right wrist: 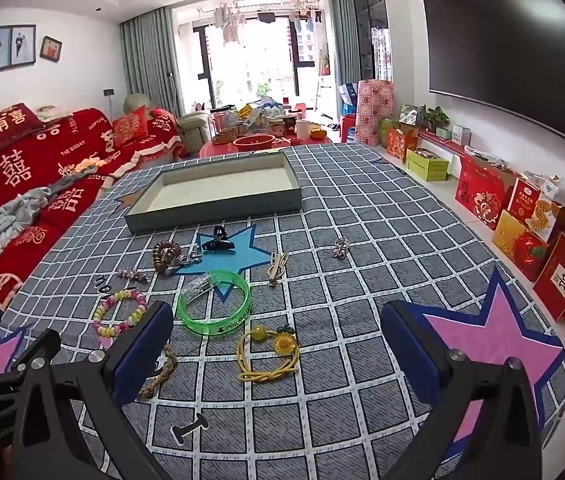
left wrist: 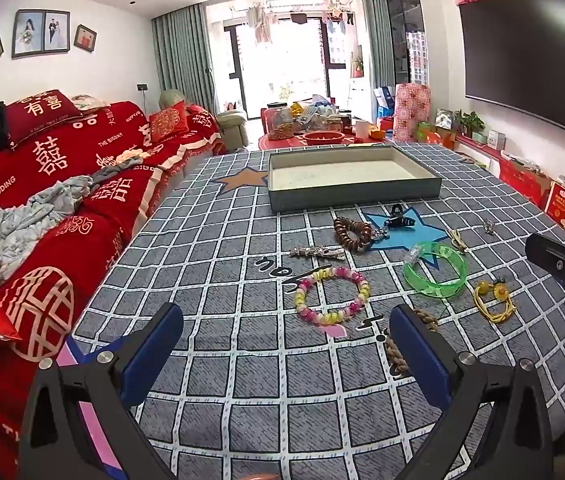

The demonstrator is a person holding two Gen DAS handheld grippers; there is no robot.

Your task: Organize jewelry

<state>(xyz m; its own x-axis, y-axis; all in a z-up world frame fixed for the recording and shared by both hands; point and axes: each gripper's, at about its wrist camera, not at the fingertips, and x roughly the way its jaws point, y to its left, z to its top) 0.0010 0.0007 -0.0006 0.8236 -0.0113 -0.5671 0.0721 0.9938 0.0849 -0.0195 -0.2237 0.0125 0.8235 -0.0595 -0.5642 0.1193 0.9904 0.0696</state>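
An empty grey tray [left wrist: 354, 192] [right wrist: 218, 212] sits at the far side of the checked cloth. In front of it lie a pink-yellow bead bracelet [left wrist: 332, 296] [right wrist: 119, 314], a green bangle [left wrist: 435, 270] [right wrist: 214, 306], a yellow hair tie with a flower [left wrist: 494, 300] [right wrist: 268, 354], a brown bead bracelet [left wrist: 352, 234] [right wrist: 166, 256], a black claw clip [left wrist: 398, 218] [right wrist: 218, 240], a braided cord [left wrist: 396, 350] [right wrist: 162, 372] and small clips. My left gripper [left wrist: 286, 354] is open and empty, near the bead bracelet. My right gripper [right wrist: 276, 356] is open around the yellow hair tie, above it.
A red-covered sofa [left wrist: 42, 200] with loose clothes runs along the left edge. Gift boxes [right wrist: 522, 232] line the floor on the right under a wall TV [right wrist: 514, 48]. A cluttered low table [left wrist: 314, 124] stands behind the tray.
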